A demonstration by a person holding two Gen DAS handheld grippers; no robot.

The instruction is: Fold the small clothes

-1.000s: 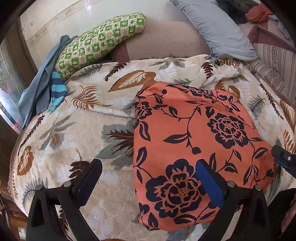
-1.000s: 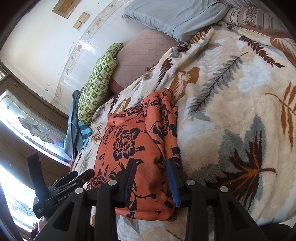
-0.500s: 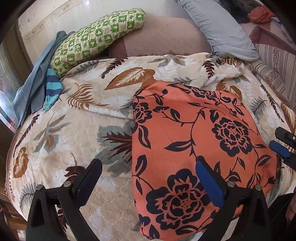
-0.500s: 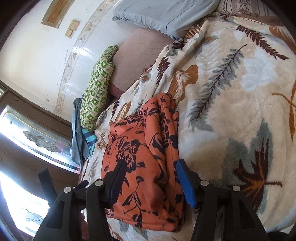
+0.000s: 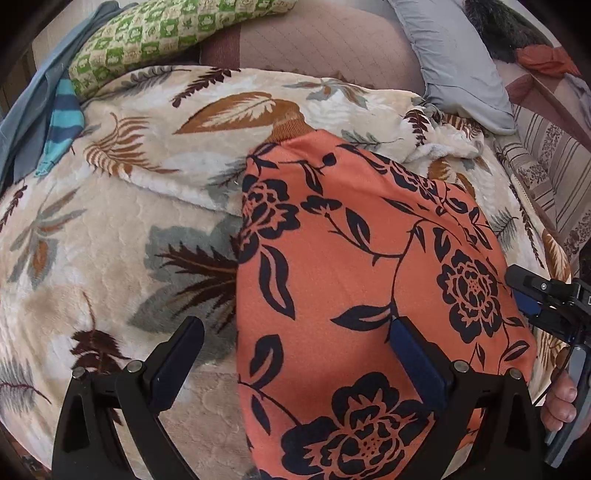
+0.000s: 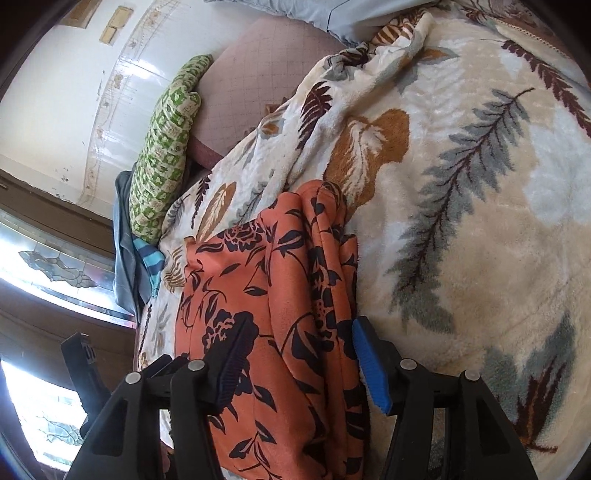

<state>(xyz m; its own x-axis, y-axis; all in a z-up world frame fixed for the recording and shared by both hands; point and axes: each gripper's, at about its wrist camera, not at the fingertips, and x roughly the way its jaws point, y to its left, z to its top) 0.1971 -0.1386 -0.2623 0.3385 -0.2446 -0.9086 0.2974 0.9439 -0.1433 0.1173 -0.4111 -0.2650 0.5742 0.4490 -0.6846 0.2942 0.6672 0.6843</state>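
Observation:
An orange garment with a black flower print [image 5: 362,280] lies folded flat on the leaf-patterned blanket [image 5: 110,258]. My left gripper [image 5: 295,354] is open just above the garment's near left edge, one finger over the blanket, the other over the cloth. My right gripper [image 6: 301,354] is open and straddles the garment's [image 6: 280,295] layered right edge, holding nothing. The right gripper also shows at the far right of the left wrist view [image 5: 546,299].
A green checked pillow [image 5: 166,33] and a grey pillow [image 5: 454,55] lie at the head of the bed. Blue and striped cloths [image 5: 55,122] hang at the left edge. A window [image 6: 44,266] is beside the bed.
My right gripper has opened and let go of the garment's edge. My left gripper has moved a little closer over the garment, staying open.

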